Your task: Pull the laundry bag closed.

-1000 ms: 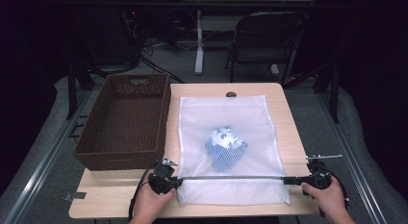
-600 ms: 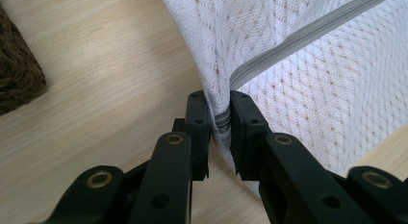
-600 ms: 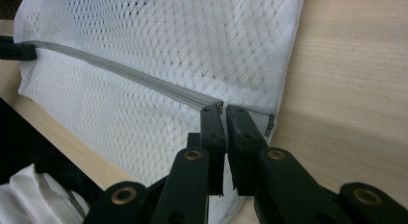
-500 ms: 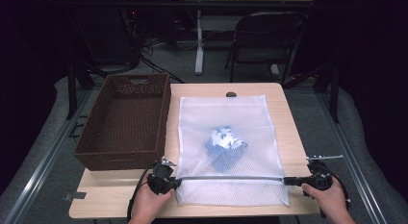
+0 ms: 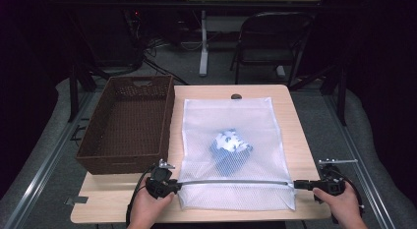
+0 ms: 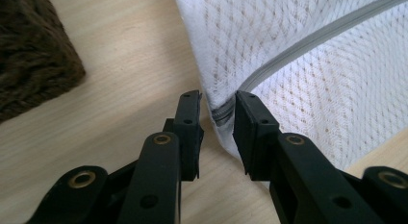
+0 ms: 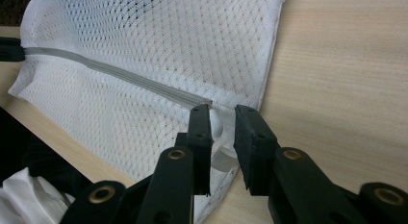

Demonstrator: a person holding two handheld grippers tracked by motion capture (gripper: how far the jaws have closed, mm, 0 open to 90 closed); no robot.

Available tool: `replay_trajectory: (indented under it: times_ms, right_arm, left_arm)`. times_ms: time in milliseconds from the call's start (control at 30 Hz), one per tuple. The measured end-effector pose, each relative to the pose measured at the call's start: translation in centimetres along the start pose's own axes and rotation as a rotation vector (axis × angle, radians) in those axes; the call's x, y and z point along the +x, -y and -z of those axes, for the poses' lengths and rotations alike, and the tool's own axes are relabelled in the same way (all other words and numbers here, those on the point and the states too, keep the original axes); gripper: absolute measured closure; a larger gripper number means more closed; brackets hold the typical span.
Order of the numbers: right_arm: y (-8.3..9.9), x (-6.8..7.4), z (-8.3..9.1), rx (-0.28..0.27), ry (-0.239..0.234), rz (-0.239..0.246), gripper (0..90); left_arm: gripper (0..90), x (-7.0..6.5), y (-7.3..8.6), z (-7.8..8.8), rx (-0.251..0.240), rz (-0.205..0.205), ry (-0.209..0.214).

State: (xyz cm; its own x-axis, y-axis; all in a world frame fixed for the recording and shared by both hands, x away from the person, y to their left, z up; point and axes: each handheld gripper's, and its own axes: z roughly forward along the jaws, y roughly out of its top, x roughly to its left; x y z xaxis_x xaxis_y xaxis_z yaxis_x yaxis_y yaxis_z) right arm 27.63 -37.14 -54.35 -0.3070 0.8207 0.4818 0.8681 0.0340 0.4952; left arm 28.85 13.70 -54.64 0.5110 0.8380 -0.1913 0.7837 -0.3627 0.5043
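Observation:
A white mesh laundry bag point(image 5: 231, 116) lies flat on the wooden table point(image 5: 295, 121) with a blue and white garment point(image 5: 230, 148) inside it. A grey zipper point(image 5: 236, 182) runs across the bag near its front edge. My left gripper point(image 5: 177, 185) point(image 6: 217, 96) sits at the zipper's left end, my right gripper point(image 5: 298, 185) point(image 7: 223, 111) at its right end. Both pairs of jaws have just been opening. Each now stands slightly apart, with the bag's zipper end point(image 6: 222, 112) point(image 7: 204, 101) loose in the gap and not pinched.
A dark brown woven basket point(image 5: 128, 126) stands empty on the table's left half, right beside the bag. A small black knob point(image 5: 236, 97) sits at the table's far edge. A folding chair point(image 5: 270, 37) stands beyond the table.

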Motion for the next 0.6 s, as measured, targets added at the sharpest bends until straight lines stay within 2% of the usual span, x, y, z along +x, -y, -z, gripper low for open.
replay_trajectory:
  times_ms: [300,333,500,567,600]
  right_arm:
    - [-0.3,0.6,0.4,-0.022,0.023,0.033,72.6]
    - [-0.4,0.8,0.5,-0.027,0.029,0.051,72.4]
    - [-0.6,1.3,0.5,-0.041,0.037,0.081,70.3]
    - [-0.7,1.9,0.5,-0.054,0.059,0.122,67.5]
    - [-0.7,1.9,0.5,-0.054,0.059,0.122,67.5]
  left_arm:
    - [65.8,0.6,-0.1,1.8,-0.076,0.028,-0.011]
    - [65.4,0.7,-0.2,2.0,-0.078,0.022,-0.010]
    - [64.1,0.5,-0.5,2.4,-0.107,0.005,-0.014]
    - [62.2,0.4,-0.7,2.6,-0.111,-0.010,-0.019]
    - [62.2,0.4,-0.8,2.7,-0.114,-0.016,-0.021]
